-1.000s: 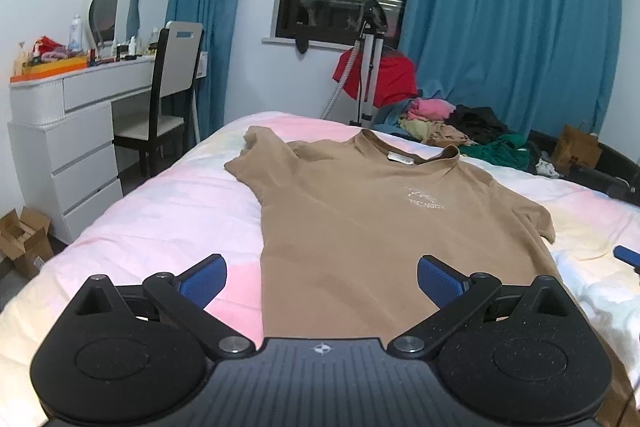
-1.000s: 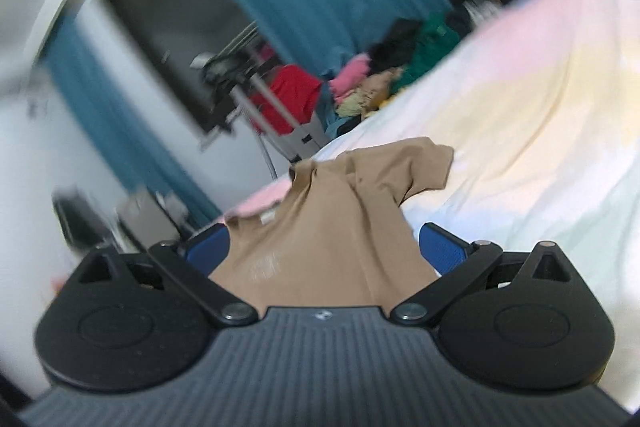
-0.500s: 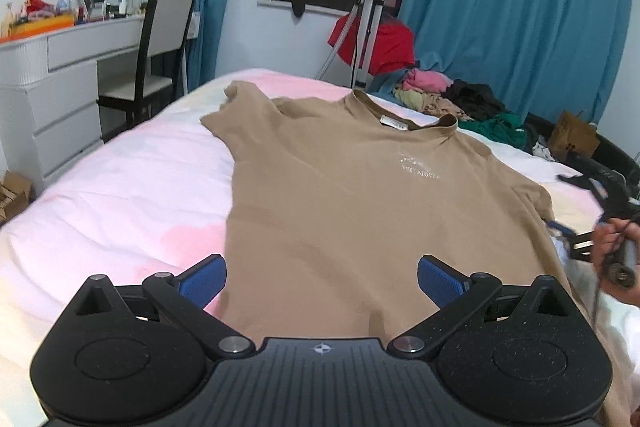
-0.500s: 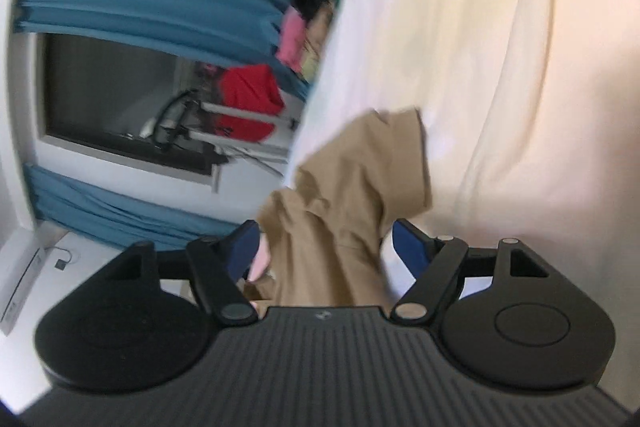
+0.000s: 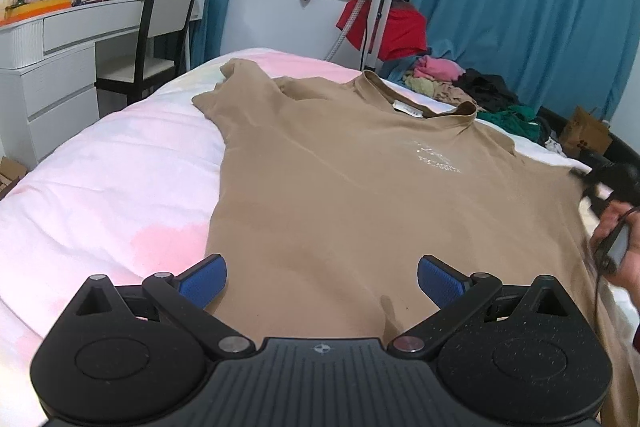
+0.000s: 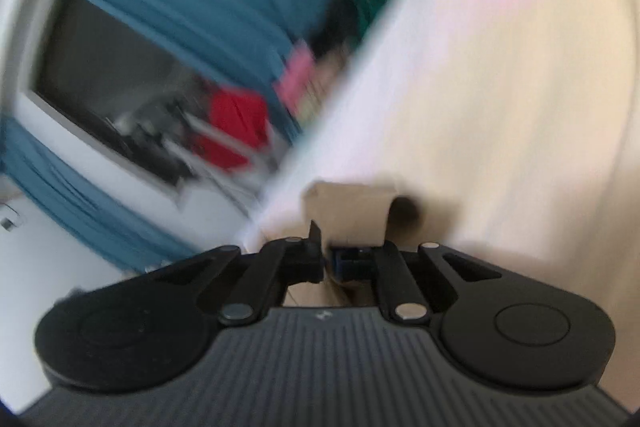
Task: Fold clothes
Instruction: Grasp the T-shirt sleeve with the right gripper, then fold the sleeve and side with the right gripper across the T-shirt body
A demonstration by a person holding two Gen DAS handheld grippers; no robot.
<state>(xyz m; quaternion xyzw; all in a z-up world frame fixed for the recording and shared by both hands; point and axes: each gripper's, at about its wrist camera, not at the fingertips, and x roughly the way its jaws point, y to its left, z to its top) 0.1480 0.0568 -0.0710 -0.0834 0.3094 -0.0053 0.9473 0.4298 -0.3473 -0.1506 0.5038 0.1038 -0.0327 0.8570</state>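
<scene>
left hand-held gripper [image 5: 322, 277]: jaws wide apart | over tan T-shirt [image 5: 360, 187] hem | shirt flat on bed [image 5: 100, 187]

The right hand-held gripper [image 6: 326, 259] has gone from wide open to clamped on the tan T-shirt [image 6: 348, 215] at its sleeve edge — its view now motion-blurred. The left hand-held gripper [image 5: 322, 277] has moved closer over the shirt's body — jaws unchanged.
</scene>
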